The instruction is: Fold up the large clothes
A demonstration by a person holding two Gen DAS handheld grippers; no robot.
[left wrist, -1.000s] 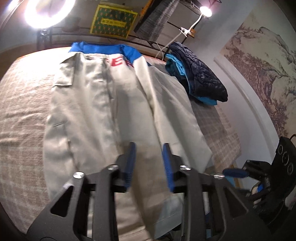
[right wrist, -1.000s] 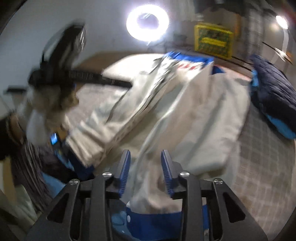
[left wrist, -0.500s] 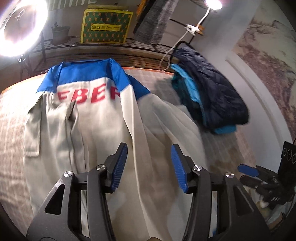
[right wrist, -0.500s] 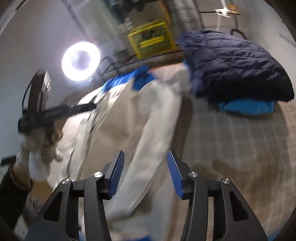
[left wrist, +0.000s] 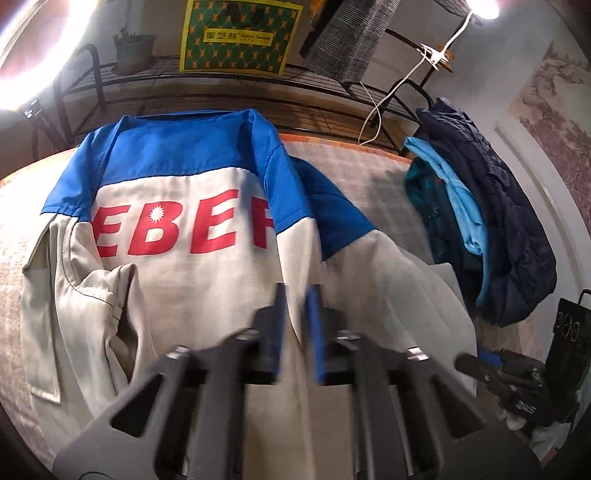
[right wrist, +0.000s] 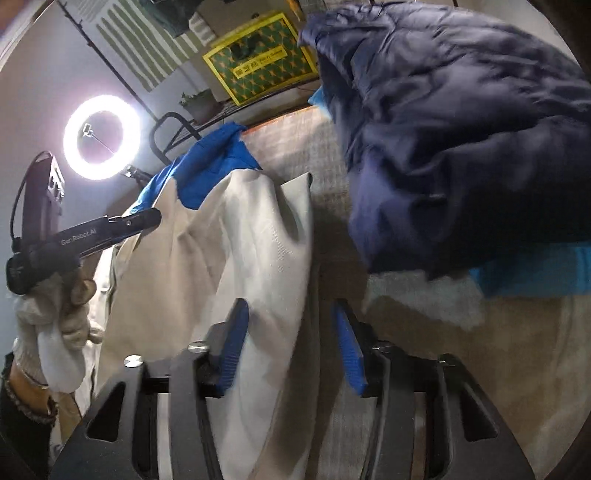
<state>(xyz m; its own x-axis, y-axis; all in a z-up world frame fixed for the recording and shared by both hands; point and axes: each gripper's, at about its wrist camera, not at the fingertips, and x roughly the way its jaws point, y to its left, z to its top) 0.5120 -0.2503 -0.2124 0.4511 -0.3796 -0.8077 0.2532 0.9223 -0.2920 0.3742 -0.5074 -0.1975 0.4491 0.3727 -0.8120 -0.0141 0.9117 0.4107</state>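
jacket [left wrist: 207,295] flat under left tongs [left wrist: 297,332], sleeve btwn right tongs [right wrist: 290,347]

Both wrist views are dim overall, with strong fisheye bending and black vignette at the corners. In the left view a white ring-shaped lamp [left wrist: 26,48] blows out the top-left corner, and a small clip-on lamp bulb [left wrist: 482,7] glares at the top right. The left gripper [left wrist: 297,332] is smeared by motion blur, while the cream and blue jacket [left wrist: 184,229] beyond stays fairly sharp. In the right view the ring lamp [right wrist: 101,136] carries a bright halo, and the puffy navy quilted jacket [right wrist: 461,140] is streaked with blur and throws a dark shadow onto the checked cloth of the bench [right wrist: 332,258].
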